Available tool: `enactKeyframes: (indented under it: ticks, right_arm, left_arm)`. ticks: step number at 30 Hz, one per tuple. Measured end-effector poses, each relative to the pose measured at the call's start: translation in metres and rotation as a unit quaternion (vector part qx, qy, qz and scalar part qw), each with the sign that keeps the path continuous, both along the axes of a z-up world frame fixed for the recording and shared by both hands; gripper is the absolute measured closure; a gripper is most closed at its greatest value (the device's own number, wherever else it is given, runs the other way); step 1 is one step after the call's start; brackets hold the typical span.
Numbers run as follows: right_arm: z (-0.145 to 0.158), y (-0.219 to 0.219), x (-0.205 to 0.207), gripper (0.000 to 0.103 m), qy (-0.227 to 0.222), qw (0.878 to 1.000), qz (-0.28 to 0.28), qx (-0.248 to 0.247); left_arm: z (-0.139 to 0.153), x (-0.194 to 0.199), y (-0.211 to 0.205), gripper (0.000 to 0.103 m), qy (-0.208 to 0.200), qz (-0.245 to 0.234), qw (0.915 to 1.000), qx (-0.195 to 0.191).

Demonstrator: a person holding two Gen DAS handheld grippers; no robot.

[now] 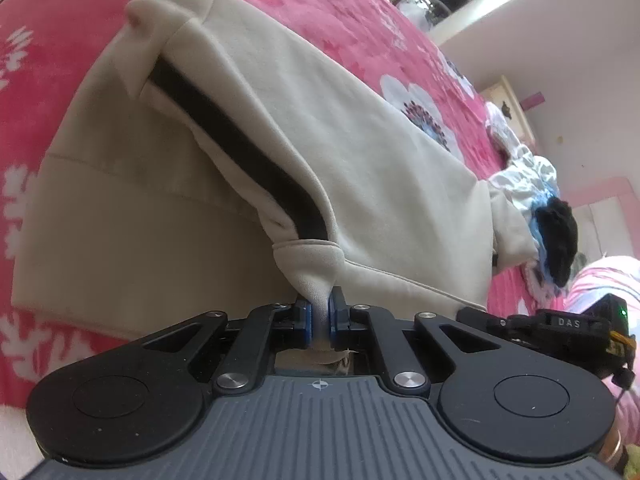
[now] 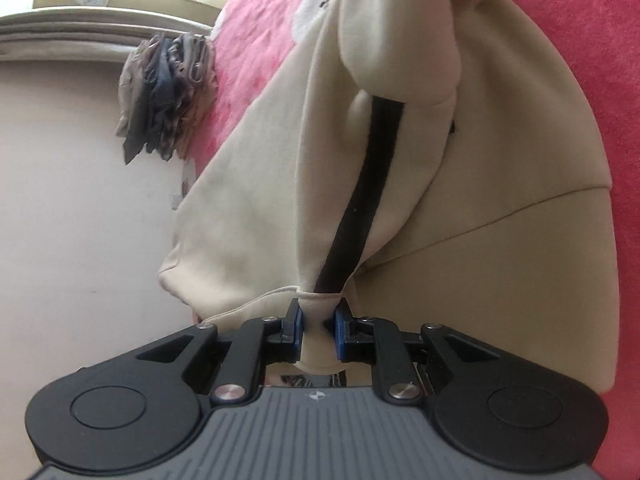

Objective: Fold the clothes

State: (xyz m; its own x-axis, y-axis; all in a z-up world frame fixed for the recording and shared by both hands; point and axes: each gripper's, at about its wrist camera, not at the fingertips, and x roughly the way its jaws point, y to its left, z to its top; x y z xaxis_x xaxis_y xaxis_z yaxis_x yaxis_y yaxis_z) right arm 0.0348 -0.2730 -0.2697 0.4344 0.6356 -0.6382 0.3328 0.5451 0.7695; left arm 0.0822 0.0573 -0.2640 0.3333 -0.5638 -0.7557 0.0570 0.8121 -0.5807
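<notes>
Cream sweatshirt (image 1: 360, 152) spreads ahead on the pink blanket (image 1: 52, 80); left gripper (image 1: 320, 312) pinches its hem corner; right gripper (image 2: 319, 322) clamps another hem fold.

A bed with a pink flowered blanket (image 1: 328, 12) carries a cream garment with a black stripe (image 1: 360, 152) spread over its middle, a heap of white, blue and black clothes (image 1: 536, 200) near one edge, and a grey-brown bundle (image 2: 168, 92) at another edge
</notes>
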Motion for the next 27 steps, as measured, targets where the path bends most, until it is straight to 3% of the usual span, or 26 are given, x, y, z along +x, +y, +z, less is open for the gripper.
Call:
enactKeyframes:
  ticks: [7, 13, 17, 18, 20, 22, 24, 27]
  right_arm:
    - [-0.025, 0.001, 0.001, 0.086, 0.025, 0.999, 0.027, -0.022]
    - [-0.023, 0.006, 0.002, 0.086, 0.016, 0.998, 0.038, -0.039]
    - [-0.034, 0.013, 0.003, 0.085, 0.027, 0.995, 0.053, -0.077]
    - [-0.034, 0.014, 0.004, 0.085, 0.029, 0.995, 0.054, -0.082]
    - [-0.027, 0.014, 0.002, 0.077, 0.027, 0.994, 0.053, -0.09]
    - [-0.013, 0.011, -0.005, 0.068, 0.015, 0.992, 0.051, -0.111]
    - [0.004, 0.007, -0.014, 0.068, 0.0, 0.99, 0.048, -0.134]
    - [0.034, 0.004, -0.027, 0.071, -0.038, 0.983, 0.045, -0.172]
  left_arm:
    - [-0.013, -0.005, -0.002, 0.097, 0.013, -0.011, 0.9998, 0.01]
    - [-0.024, -0.002, -0.006, 0.095, 0.027, -0.018, 0.9993, 0.018]
    - [-0.029, 0.003, -0.008, 0.082, 0.048, -0.025, 0.9979, 0.034]
    - [-0.029, 0.004, -0.007, 0.073, 0.054, -0.025, 0.9976, 0.035]
    - [-0.021, 0.004, 0.0, 0.062, 0.062, -0.019, 0.9974, 0.031]
    - [-0.007, 0.002, 0.008, 0.059, 0.042, -0.014, 0.998, 0.045]
    - [0.009, -0.001, 0.015, 0.057, 0.01, -0.01, 0.9979, 0.064]
    - [0.041, -0.009, 0.022, 0.057, -0.07, 0.003, 0.9931, 0.094]
